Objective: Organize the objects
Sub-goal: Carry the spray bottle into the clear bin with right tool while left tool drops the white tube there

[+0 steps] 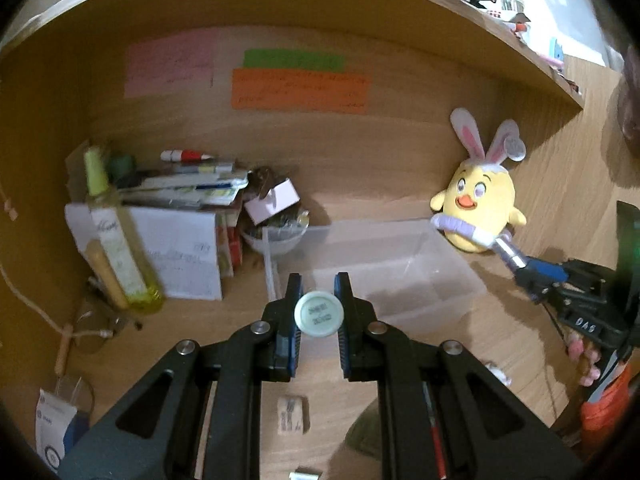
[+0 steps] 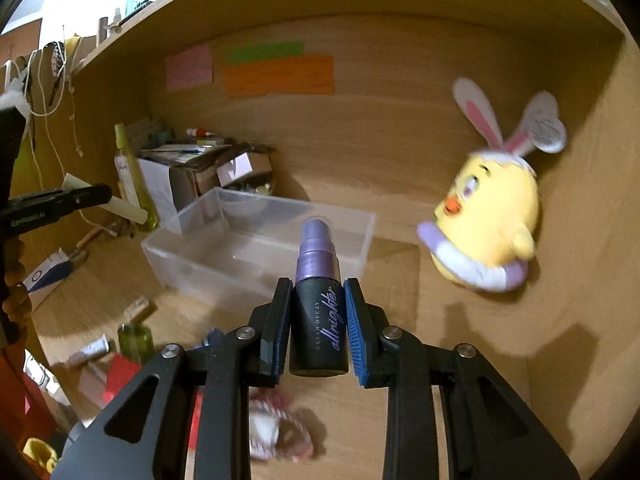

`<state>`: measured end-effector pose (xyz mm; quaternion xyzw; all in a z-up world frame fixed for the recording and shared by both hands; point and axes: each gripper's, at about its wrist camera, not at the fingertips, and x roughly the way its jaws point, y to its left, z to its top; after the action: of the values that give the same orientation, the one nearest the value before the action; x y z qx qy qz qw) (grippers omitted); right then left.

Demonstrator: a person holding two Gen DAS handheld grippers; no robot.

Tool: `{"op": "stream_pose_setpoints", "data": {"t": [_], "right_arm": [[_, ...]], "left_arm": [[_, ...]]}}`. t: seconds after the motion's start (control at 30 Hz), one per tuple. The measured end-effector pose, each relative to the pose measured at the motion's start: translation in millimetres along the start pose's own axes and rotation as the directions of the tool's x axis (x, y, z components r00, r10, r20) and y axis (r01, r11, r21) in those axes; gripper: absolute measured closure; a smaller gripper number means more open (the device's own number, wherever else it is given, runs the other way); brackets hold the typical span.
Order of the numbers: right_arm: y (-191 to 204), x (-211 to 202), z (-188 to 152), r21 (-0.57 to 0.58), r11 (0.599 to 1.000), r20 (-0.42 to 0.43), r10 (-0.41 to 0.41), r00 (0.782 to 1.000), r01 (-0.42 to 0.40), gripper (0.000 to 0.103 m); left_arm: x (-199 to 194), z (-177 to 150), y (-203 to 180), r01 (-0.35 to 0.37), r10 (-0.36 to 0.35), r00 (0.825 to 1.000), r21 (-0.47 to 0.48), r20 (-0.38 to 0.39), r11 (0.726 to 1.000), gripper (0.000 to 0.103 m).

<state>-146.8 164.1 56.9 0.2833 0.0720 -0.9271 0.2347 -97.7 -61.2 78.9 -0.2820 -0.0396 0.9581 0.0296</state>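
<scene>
- The left tongs [image 1: 319, 312] were clenched on a pale tube [image 1: 319, 315]. The left wrist view showed only its round, mint-coloured cap end-on between the blue pads; the print on the cap was too small to read. In the right wrist view the same tube [image 2: 122, 207] stuck out as a cream length from the black tips at the far left.
- The right tongs [image 2: 318, 316] gripped a dark spray bottle [image 2: 319, 308] with a purple pump top under a clear cap, lettered "Urban Decay all nighter". It pointed forward, above the near side of the clear plastic bin [image 2: 256, 240].
- At the left of the desk [image 1: 500, 340] stood a tall yellow-green bottle [image 1: 120, 240], blurred, in front of a white box [image 1: 180, 256] topped with a pile of papers and pens that were hard to tell apart.
- Just right of the pile, a white bowl [image 1: 272, 240] held small items that I could not make out; a small pink-white carton [image 1: 272, 202] lay tilted over it.
- The bin [image 1: 400, 264] sat in the middle of the desk, and nothing could be made out inside it.
- A yellow chick plush [image 1: 480, 204] with rabbit ears leaned against the back wall to the right of the bin; the bottle's purple tip [image 1: 506, 250] overlapped its lower edge in the left wrist view.
- Pink, green and orange paper notes [image 1: 298, 88] were stuck on the back wall, their writing illegible.
- Near the front edge lay a small printed block [image 1: 294, 414] and blurred red and white clutter [image 2: 276, 428], partly cut off by the tongs' arms.
</scene>
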Motion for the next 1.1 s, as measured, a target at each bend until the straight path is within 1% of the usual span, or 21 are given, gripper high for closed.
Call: {"op": "stream_pose_setpoints", "data": {"t": [0.13,0.3,0.47,0.63,0.73,0.87,1.0,1.07,1.1], "right_arm": [[5.3,29.3,17.2,0.008,1.0,-0.044,0.018,0.999,-0.018,0.08],[6.0,74.8,30.4,0.012,0.999,-0.137,0.034,0.99,-0.032,0.08],[8.6,108.5,33.7,0.007,0.999,-0.206,0.035,0.978,-0.035,0.08],[10.9,137.4,33.1,-0.021,1.0,-0.272,0.01,0.962,-0.017,0.08],[13.7,150.3,29.4,-0.05,0.999,-0.306,-0.009,0.952,-0.006,0.08],[17.4,161.6,24.3,-0.082,0.997,-0.345,-0.026,0.938,-0.002,0.08],[20.0,166.1,22.7,-0.087,0.996,-0.376,-0.022,0.926,-0.012,0.08],[20.9,165.3,23.5,-0.085,0.996,-0.382,-0.02,0.924,-0.013,0.079],[20.9,163.2,24.3,-0.085,0.996,-0.381,-0.022,0.924,-0.012,0.076]], "left_arm": [[23.9,13.2,-7.0,-0.012,0.012,1.0,0.012,-0.016,1.0,0.088],[65.3,22.3,-11.7,-0.019,0.02,0.997,0.019,-0.076,1.0,0.088],[103.0,21.5,-14.0,-0.017,0.02,0.99,0.024,-0.139,1.0,0.088],[133.7,12.9,-17.2,-0.007,0.013,0.978,0.027,-0.206,1.0,0.088],[145.0,5.9,-17.5,0.001,0.007,0.969,0.033,-0.246,0.999,0.088],[149.9,-3.5,-18.8,0.0,0.015,0.959,0.052,-0.283,0.999,0.088],[147.8,-6.4,-19.1,0.006,0.012,0.954,0.06,-0.301,0.998,0.088],[144.4,-4.8,-19.8,0.012,0.006,0.955,0.059,-0.297,0.998,0.082],[141.9,-3.8,-19.5,0.012,0.006,0.956,0.06,-0.294,0.998,0.074]]}}
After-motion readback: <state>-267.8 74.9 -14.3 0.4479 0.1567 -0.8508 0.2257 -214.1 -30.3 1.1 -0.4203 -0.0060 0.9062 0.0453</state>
